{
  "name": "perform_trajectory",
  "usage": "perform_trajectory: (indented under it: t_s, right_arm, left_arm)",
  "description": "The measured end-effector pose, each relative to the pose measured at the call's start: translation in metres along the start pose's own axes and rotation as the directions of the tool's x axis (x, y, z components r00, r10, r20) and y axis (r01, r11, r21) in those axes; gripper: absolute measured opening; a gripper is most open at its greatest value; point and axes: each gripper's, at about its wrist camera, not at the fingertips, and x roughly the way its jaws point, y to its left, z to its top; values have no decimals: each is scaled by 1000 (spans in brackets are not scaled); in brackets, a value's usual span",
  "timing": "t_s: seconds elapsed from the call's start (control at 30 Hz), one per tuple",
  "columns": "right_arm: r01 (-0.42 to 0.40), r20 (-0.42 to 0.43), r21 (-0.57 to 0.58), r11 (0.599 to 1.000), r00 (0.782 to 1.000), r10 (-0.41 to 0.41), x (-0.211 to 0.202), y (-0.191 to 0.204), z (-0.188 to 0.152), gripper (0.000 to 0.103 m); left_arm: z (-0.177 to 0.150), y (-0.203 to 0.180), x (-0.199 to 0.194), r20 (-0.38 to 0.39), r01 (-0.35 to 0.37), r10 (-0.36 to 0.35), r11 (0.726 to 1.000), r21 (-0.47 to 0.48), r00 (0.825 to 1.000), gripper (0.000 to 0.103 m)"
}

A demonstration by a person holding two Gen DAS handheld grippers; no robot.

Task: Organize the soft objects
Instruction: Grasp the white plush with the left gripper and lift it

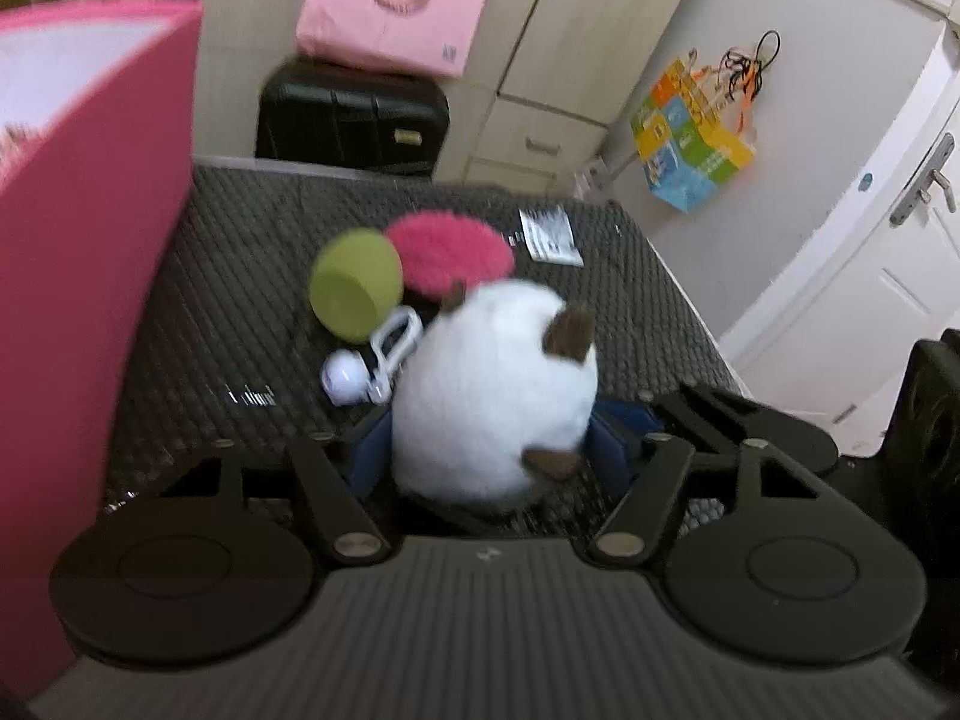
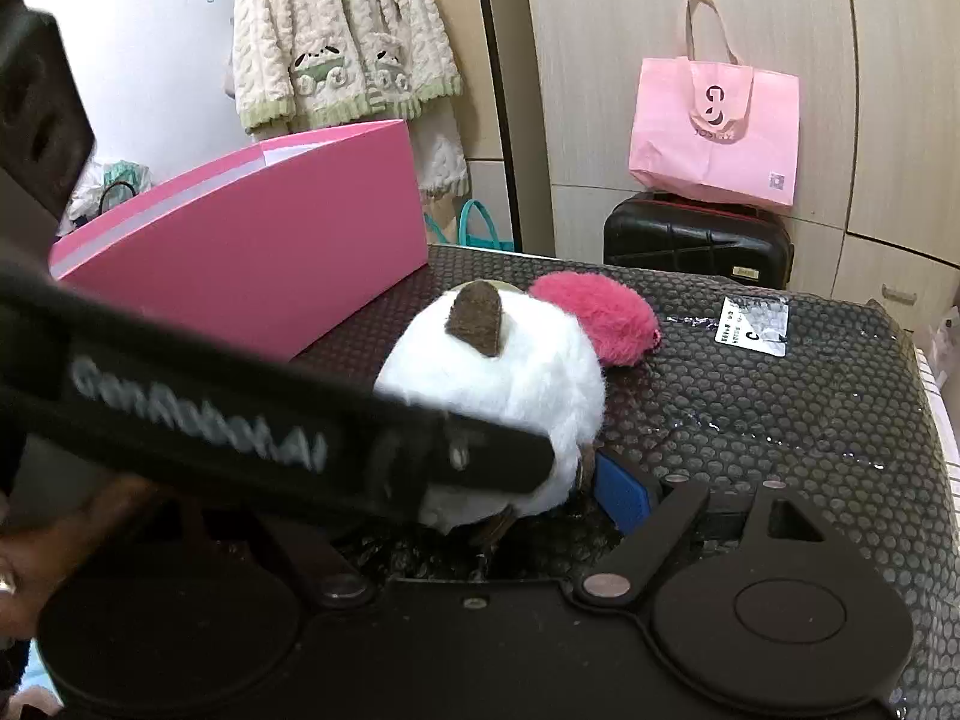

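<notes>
A white plush toy [image 1: 492,384] with brown ears lies on a black bubble-wrapped surface [image 1: 240,312]. My left gripper [image 1: 492,438] is around it, its blue pads [image 1: 366,456] touching both sides of the toy. In the right wrist view the left gripper's black body crosses over the white plush toy [image 2: 528,378]. My right gripper [image 2: 480,480] stands wide just behind the toy, with its blue right pad [image 2: 624,492] beside it and its left finger hidden. Beyond the toy lie a pink fluffy plush [image 1: 450,258] [image 2: 594,318] and a green ball-like thing [image 1: 354,282].
An open pink box [image 1: 90,300] [image 2: 258,252] stands at the left on the surface. A small white toy [image 1: 345,378] lies by the green thing. A white label [image 2: 756,324] is stuck at the far right. A black suitcase [image 2: 696,240] and a pink bag [image 2: 714,132] stand behind. A hand [image 2: 24,570] shows at lower left.
</notes>
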Motion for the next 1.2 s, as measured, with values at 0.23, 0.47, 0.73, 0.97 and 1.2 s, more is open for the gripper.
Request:
perform_trajectory:
  t_s: [0.23,0.47,0.73,0.97,1.2]
  right_arm:
    - [21,30,2,1000,999,-21,-7,6,-2,75]
    - [45,54,12,999,998,-45,-23,18,-8,75]
    - [64,70,19,998,995,-66,-43,34,-14,75]
    - [69,54,0,998,996,-69,-64,53,-20,75]
    - [79,55,-33,996,995,-78,-90,80,-26,74]
  left_arm:
    - [-9,-7,-3,22,-19,18,999,37,1000,64]
    - [-18,-12,-17,10,-1,1,999,45,1000,64]
    - [-31,-21,-41,11,16,-17,998,68,1000,64]
    - [-44,-26,-68,-22,34,-33,996,81,999,64]
    - [-56,-33,-97,-41,47,-43,994,98,998,63]
